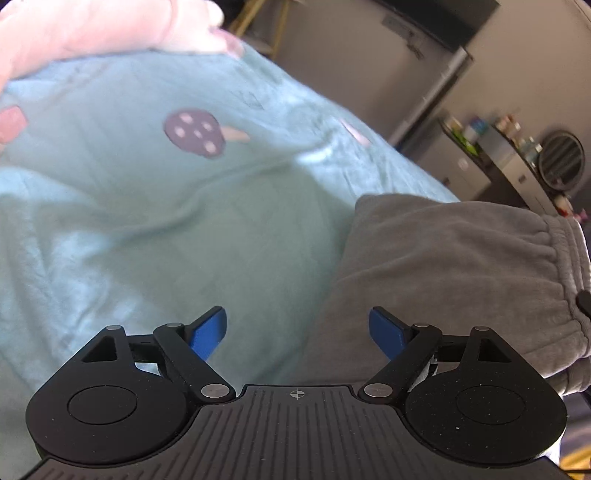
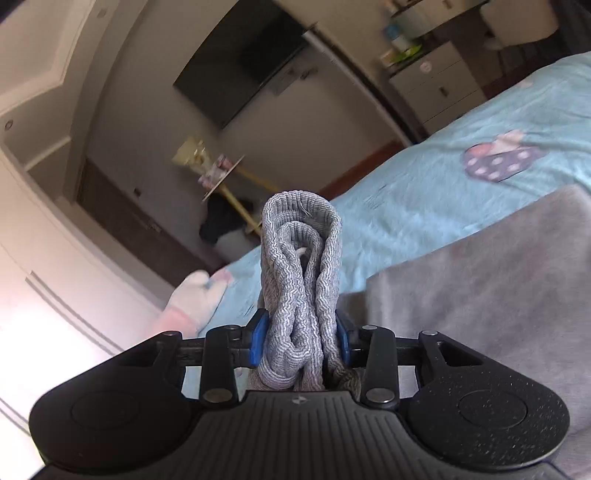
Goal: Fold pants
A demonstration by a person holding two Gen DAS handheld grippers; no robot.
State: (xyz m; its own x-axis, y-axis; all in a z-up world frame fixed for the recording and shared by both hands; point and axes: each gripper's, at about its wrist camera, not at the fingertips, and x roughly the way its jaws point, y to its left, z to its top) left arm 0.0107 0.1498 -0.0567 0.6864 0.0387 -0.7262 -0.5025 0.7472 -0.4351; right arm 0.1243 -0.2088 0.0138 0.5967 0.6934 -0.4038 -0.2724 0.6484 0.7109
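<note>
Grey sweatpants (image 1: 454, 280) lie on the light blue bed sheet (image 1: 147, 221), with the gathered waistband at the right edge of the left wrist view. My left gripper (image 1: 297, 332) is open and empty, hovering just above the sheet at the left edge of the pants. My right gripper (image 2: 300, 339) is shut on a bunched ribbed cuff of the pants (image 2: 301, 266), which stands up between the blue fingers. The rest of the pants (image 2: 480, 295) spreads to the right below it.
A pink and white pillow (image 1: 92, 29) lies at the head of the bed. White drawers (image 2: 436, 85) with small items on top stand beyond the bed. A wall TV (image 2: 243, 59) and a gold-legged side table (image 2: 221, 173) are farther off.
</note>
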